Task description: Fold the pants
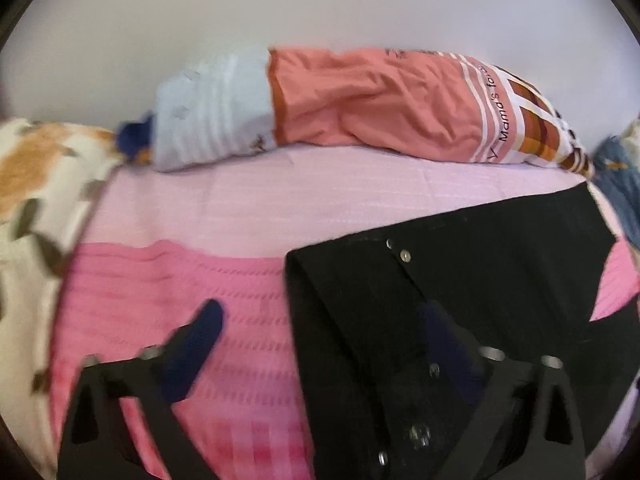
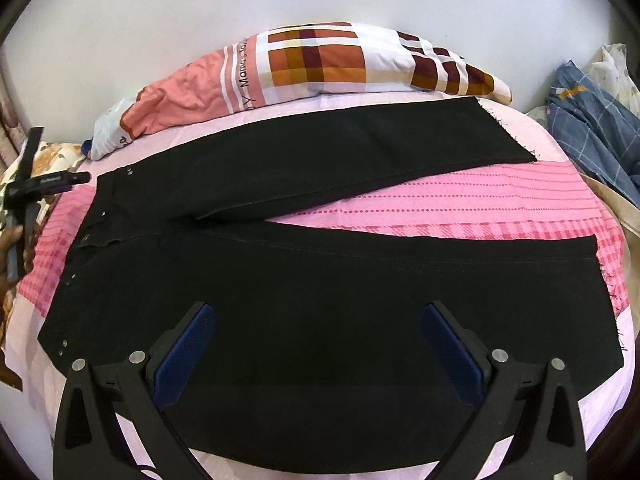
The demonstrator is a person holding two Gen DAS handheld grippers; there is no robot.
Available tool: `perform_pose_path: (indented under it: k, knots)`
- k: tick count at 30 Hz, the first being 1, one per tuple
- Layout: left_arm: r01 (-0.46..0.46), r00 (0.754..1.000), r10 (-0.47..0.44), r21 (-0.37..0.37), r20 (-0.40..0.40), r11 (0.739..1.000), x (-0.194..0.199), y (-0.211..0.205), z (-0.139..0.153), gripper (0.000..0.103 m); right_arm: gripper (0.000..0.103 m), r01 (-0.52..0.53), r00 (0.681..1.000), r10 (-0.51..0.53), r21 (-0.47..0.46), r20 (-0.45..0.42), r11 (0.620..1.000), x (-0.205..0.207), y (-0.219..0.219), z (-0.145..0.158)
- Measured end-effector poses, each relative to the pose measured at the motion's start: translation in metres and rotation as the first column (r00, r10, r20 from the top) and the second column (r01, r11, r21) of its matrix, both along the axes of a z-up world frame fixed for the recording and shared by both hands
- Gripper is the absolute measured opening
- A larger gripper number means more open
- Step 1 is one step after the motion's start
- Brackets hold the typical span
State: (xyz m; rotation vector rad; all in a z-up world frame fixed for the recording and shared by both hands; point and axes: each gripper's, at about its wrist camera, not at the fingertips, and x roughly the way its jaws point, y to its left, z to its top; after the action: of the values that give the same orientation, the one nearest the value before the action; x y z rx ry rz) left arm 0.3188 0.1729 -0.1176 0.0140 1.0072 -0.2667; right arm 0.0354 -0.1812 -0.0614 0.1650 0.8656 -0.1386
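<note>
Pants: black, spread flat on my bed, legs apart.
Left gripper: released, straddling waistband edge.
Right gripper: released above pants.

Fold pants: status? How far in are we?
Done: black pants lie spread flat on the pink bedsheet, legs apart in a V. In hand: left hand-held gripper straddles the waistband edge, jaws open; right hand-held gripper hovers open over the near leg. Left: every fold; no layer is doubled over yet.
</note>
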Motion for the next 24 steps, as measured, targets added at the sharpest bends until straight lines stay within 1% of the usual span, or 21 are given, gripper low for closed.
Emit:
perform_pose_path:
  k: [1,2,4,8,10,12,13,15,16,18,19,21,22,23,24]
  knots:
    - [0.001,0.999,-0.001,-0.001,-0.033,1.0,0.013,0.002,-0.007,0.06,0.102,0.004,1.0,-0.004,0.001,-0.005,1.0,0.002,0.0,-0.001]
    - [0.003,0.998,-0.003,0.005,-0.058,1.0,0.022,0.004,-0.014,0.056,0.102,0.007,1.0,-0.007,0.003,-0.011,1.0,0.004,-0.001,-0.002]
    - [0.018,0.997,-0.017,0.014,-0.073,1.0,0.032,0.007,-0.024,0.056,0.102,0.007,1.0,-0.007,0.004,-0.02,1.0,0.006,-0.001,-0.004]
    - [0.043,0.996,-0.043,-0.004,-0.078,0.999,0.042,0.01,-0.033,0.056,0.102,0.004,0.999,-0.004,-0.002,-0.034,1.0,0.011,0.001,-0.008]
    - [0.046,0.995,-0.05,-0.038,-0.091,0.998,0.046,0.013,-0.035,0.056,0.102,-0.001,0.999,0.001,0.001,-0.043,1.0,0.013,0.002,-0.01]
    - [0.056,0.992,-0.061,-0.051,-0.108,0.997,0.057,0.007,-0.038,0.057,0.103,-0.007,0.999,0.006,-0.002,-0.05,1.0,0.014,0.005,-0.012]
    - [0.061,0.99,-0.069,-0.068,-0.121,0.996,0.058,0.007,-0.04,0.057,0.102,-0.008,0.999,0.008,-0.004,-0.05,1.0,0.014,0.006,-0.011]
    - [0.055,0.984,-0.078,-0.142,-0.161,0.988,0.06,0.008,-0.044,0.056,0.102,-0.008,0.999,0.008,-0.005,-0.048,1.0,0.014,0.006,-0.01]
    - [0.045,0.984,-0.069,-0.144,-0.166,0.989,0.059,0.008,-0.044,0.055,0.102,-0.006,0.999,0.006,-0.005,-0.046,1.0,0.014,0.006,-0.01]
    - [0.035,0.987,-0.052,-0.11,-0.153,0.993,0.055,0.003,-0.041,0.042,0.103,-0.003,0.999,0.003,-0.002,-0.043,1.0,0.015,0.005,-0.009]
    - [0.032,0.988,-0.047,-0.099,-0.145,0.995,0.055,-0.002,-0.038,0.037,0.103,-0.003,0.999,0.003,0.0,-0.042,1.0,0.015,0.005,-0.008]
    - [0.023,0.994,-0.031,-0.08,-0.101,0.997,0.044,-0.009,-0.03,0.019,0.102,-0.008,0.999,0.008,-0.003,-0.037,1.0,0.018,0.005,-0.005]
    - [0.015,0.998,-0.019,-0.071,-0.058,0.997,0.032,-0.012,-0.02,0.018,0.102,-0.013,0.999,0.012,-0.001,-0.03,1.0,0.02,0.004,-0.002]
    - [0.01,0.999,-0.012,-0.072,-0.036,0.997,0.026,-0.013,-0.015,0.017,0.103,-0.021,1.0,0.021,0.017,-0.022,1.0,0.023,0.002,0.001]
    - [0.0,1.0,-0.001,-0.095,-0.011,0.995,0.015,-0.011,-0.007,0.016,0.103,-0.031,0.999,0.031,0.042,-0.018,0.999,0.026,0.0,0.003]
